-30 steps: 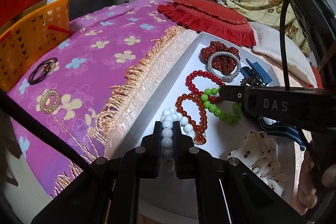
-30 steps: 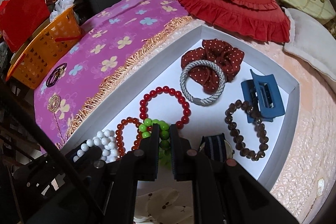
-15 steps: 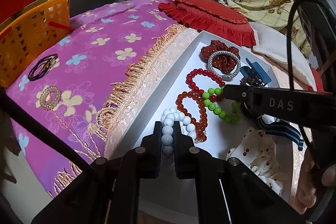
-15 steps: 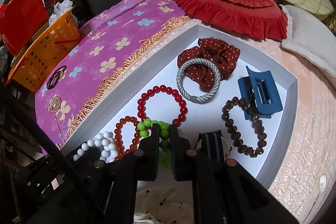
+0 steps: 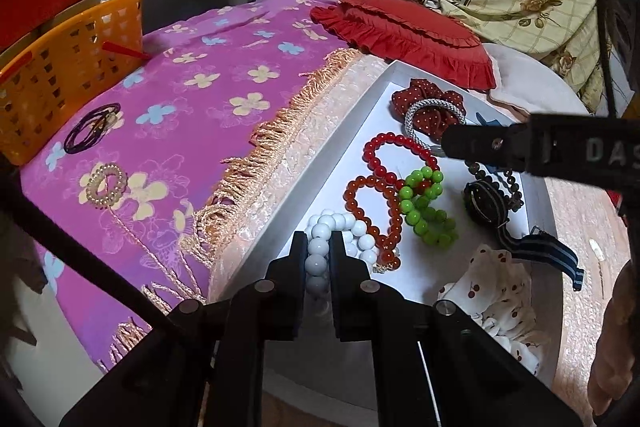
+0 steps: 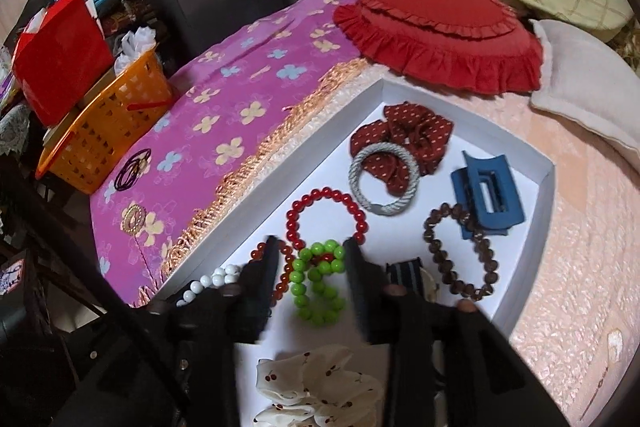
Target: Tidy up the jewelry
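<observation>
A white tray (image 6: 548, 195) on the bed holds bead bracelets and hair ties. My left gripper (image 5: 318, 243) is shut on the white bead bracelet (image 5: 352, 223) at the tray's near left corner. In the right wrist view my right gripper (image 6: 312, 247) hovers over the green bead bracelet (image 6: 316, 287). Its jaws are opening, and the bracelet lies twisted on the tray floor between them, free of the pads. The green bracelet (image 5: 426, 211) overlaps the red bead bracelet (image 6: 326, 217) and sits beside an orange-red one (image 5: 374, 211).
The tray also holds a brown bead bracelet (image 6: 460, 251), blue claw clip (image 6: 488, 195), grey hair tie (image 6: 384, 183), red dotted scrunchie (image 6: 404, 135), cherry-print scrunchie (image 6: 316, 387) and striped watch (image 5: 520, 235). A pearl ring (image 5: 106, 185) and dark hair ties (image 5: 94, 127) lie on the purple cloth near an orange basket (image 5: 60, 67).
The right gripper's jaws have come apart from the green bracelet, which now lies loose on the tray, and the gripper has lifted slightly. The left gripper still holds the white beads in place.
</observation>
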{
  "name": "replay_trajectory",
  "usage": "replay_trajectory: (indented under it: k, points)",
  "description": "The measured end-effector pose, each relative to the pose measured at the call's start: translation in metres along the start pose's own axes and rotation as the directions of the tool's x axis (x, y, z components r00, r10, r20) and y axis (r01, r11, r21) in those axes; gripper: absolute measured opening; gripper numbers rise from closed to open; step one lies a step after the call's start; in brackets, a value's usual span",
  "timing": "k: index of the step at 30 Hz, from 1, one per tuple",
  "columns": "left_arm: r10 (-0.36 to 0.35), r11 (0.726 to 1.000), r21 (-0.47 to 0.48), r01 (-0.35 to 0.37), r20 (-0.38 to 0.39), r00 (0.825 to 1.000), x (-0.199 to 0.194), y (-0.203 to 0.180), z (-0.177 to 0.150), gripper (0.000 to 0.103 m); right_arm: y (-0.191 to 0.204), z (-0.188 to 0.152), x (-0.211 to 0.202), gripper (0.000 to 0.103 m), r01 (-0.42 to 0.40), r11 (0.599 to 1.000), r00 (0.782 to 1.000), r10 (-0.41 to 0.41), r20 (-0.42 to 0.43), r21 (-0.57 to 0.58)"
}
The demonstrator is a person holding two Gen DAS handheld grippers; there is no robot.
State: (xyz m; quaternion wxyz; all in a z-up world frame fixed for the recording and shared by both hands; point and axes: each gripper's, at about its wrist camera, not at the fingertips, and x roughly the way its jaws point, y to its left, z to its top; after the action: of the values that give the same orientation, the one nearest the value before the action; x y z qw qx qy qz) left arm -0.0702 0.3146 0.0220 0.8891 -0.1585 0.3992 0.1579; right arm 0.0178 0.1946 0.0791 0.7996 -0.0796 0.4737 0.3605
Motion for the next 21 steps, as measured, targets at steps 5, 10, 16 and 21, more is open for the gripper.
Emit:
replay_trajectory:
  k: [5, 10, 16, 21]
  points:
    - [-0.012, 1.0, 0.019, 0.012, 0.017, 1.0, -0.004, -0.004, 0.0, 0.015, -0.008, -0.005, -0.025, 0.046, -0.002, 0.999, 0.999, 0.001, 0.033, 0.033]
    - [-0.017, 0.999, 0.039, 0.016, 0.025, 1.0, -0.009, -0.008, -0.001, 0.021, -0.028, -0.022, -0.062, 0.053, 0.036, 0.997, 0.995, -0.042, 0.087, 0.069]
    - [0.014, 1.0, 0.018, -0.015, 0.019, 1.0, -0.009, -0.003, -0.002, 0.021, -0.067, -0.063, -0.094, 0.055, 0.06, 0.98, 0.991, -0.082, 0.108, 0.192]
    - [0.014, 1.0, 0.016, -0.015, 0.045, 0.999, -0.016, -0.001, -0.004, 0.021, -0.076, -0.103, -0.101, 0.055, 0.159, 0.97, 0.979, -0.179, 0.094, 0.185]
